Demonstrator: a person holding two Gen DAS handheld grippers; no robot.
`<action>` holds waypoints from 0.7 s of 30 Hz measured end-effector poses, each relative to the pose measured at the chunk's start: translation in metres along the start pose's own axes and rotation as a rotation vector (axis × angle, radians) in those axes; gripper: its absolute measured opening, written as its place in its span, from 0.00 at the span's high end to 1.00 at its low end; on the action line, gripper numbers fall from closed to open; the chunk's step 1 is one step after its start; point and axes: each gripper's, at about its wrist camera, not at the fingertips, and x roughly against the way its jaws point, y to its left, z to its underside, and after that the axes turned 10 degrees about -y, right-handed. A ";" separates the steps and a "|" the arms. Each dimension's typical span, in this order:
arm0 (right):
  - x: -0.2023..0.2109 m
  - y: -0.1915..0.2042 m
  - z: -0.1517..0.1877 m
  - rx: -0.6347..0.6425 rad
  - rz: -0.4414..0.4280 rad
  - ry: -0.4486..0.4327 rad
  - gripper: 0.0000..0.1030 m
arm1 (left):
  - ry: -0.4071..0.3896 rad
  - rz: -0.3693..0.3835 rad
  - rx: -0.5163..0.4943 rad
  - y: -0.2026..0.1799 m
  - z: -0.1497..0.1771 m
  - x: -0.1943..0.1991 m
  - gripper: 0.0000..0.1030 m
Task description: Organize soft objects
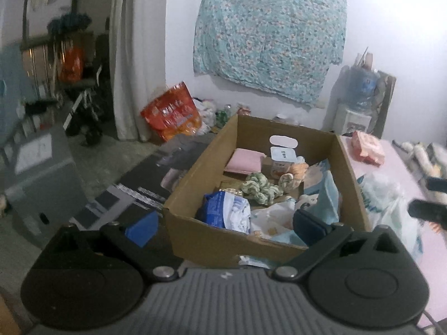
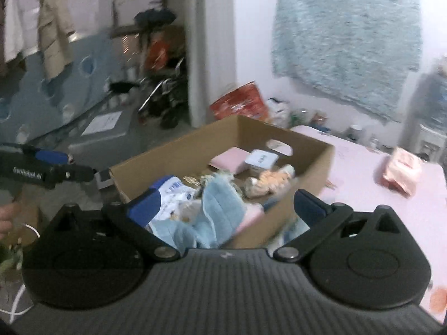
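An open cardboard box (image 1: 195, 240) stands on the pink table (image 2: 363, 167). In it lie a pink folded cloth (image 1: 244, 162), a green braided rope (image 1: 259, 188), a blue-and-white pack (image 1: 226, 209), a small tub (image 1: 282, 157) and a light blue towel (image 2: 220, 209) heaped at the near corner. My left gripper (image 1: 225, 227) hovers open over the box's near wall, nothing between its fingers. My right gripper (image 2: 227, 205) is open above the towel, not touching it. Each gripper shows in the other's view: the left gripper (image 2: 75, 164) beside the box, the right gripper (image 1: 431, 196) at the frame's edge.
A pink-red pack (image 2: 402, 170) lies on the table beyond the box. A white plastic bag (image 1: 385, 195) sits against the box's right wall. A red bag (image 1: 171, 111), a grey cabinet (image 1: 42, 178) and a water dispenser (image 1: 360, 97) stand around on the floor.
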 end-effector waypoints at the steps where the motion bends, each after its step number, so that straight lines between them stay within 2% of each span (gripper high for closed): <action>1: 0.007 0.000 0.008 -0.024 0.018 -0.004 0.01 | 0.002 -0.010 -0.022 -0.007 0.000 0.001 0.00; 5: 0.030 0.000 0.038 -0.103 0.151 -0.023 0.01 | 0.014 0.022 -0.085 -0.031 0.003 0.004 0.00; 10: 0.045 0.011 0.065 -0.059 0.358 -0.066 0.01 | -0.035 0.028 -0.142 -0.059 0.010 0.007 0.00; 13: 0.053 0.012 0.074 -0.057 0.441 -0.073 0.01 | -0.038 0.042 -0.163 -0.072 0.013 0.008 0.00; 15: 0.057 0.009 0.075 -0.076 0.464 -0.070 0.01 | -0.032 0.058 -0.167 -0.076 0.014 0.008 0.00; 21: 0.067 -0.001 0.071 -0.203 0.430 -0.073 0.01 | 0.009 0.057 -0.175 -0.079 0.015 0.011 0.00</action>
